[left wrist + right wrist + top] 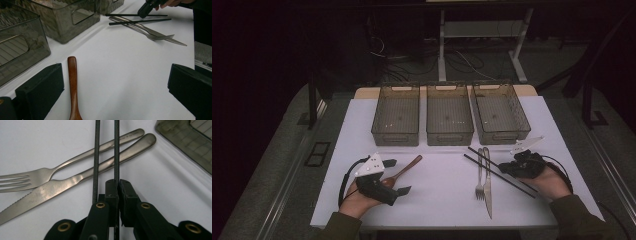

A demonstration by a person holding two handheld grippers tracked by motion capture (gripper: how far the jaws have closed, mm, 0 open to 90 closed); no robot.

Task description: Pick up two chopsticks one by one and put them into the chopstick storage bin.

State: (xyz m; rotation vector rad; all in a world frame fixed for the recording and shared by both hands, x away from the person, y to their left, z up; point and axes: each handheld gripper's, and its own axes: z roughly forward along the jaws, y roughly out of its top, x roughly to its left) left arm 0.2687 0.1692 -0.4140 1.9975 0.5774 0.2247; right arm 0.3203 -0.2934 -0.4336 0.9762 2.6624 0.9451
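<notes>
My right gripper [118, 187] is shut on one black chopstick [116, 150], pinching it low over the white mat; in the high view this gripper [507, 170] sits at the right. A second chopstick [97, 150] runs alongside, just outside the jaws. Both chopsticks cross over a steel fork [37, 178] and knife [62, 187]. At the left, my left gripper [116, 92] stands open and rests on the mat. A wooden spoon [72, 85] lies between its jaws, close to the left jaw and touching neither pad.
Three empty smoky plastic bins [395, 136] [450, 136] [504, 135] stand in a row at the back of the white mat [437, 200]. The fork [480, 180] and knife [488, 195] lie side by side right of centre. Dark floor and cables lie beyond the table.
</notes>
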